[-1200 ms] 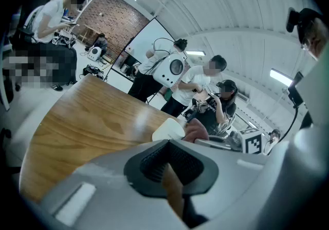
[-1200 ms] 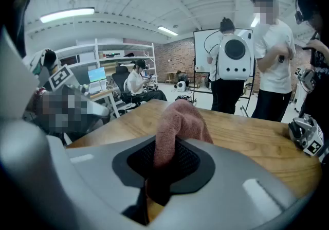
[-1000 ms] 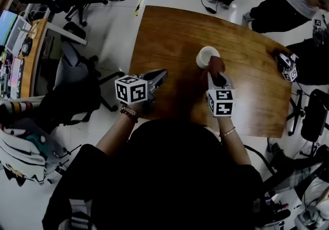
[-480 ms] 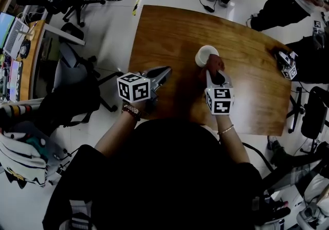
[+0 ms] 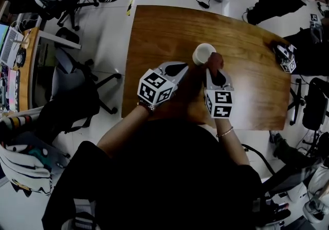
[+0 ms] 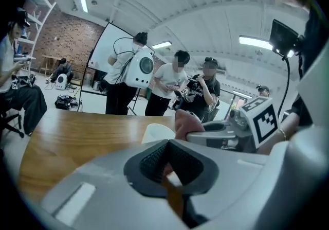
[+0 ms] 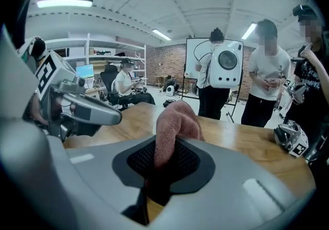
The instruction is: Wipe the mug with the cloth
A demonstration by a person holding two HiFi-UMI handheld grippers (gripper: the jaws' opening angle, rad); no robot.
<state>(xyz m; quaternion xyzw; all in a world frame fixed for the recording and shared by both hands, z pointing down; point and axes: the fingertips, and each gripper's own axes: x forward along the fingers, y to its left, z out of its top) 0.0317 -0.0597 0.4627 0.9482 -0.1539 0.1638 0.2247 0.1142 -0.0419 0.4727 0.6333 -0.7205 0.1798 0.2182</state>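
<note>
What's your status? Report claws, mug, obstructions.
Right claw shut on cloth, cloth beside mug. Left claw shut, empty, short of mug. Mug upright on table, ungripped. Nothing between claws and mug.

Head view: taken from above, faced steeply down on the bench (image 5: pixel 164 33). Gripper views: taken low, close behind the fingers (image 6: pixel 151 159), faced across the bench. Bench top and cloth (image 5: pixel 216 62) are shared by all three.
</note>
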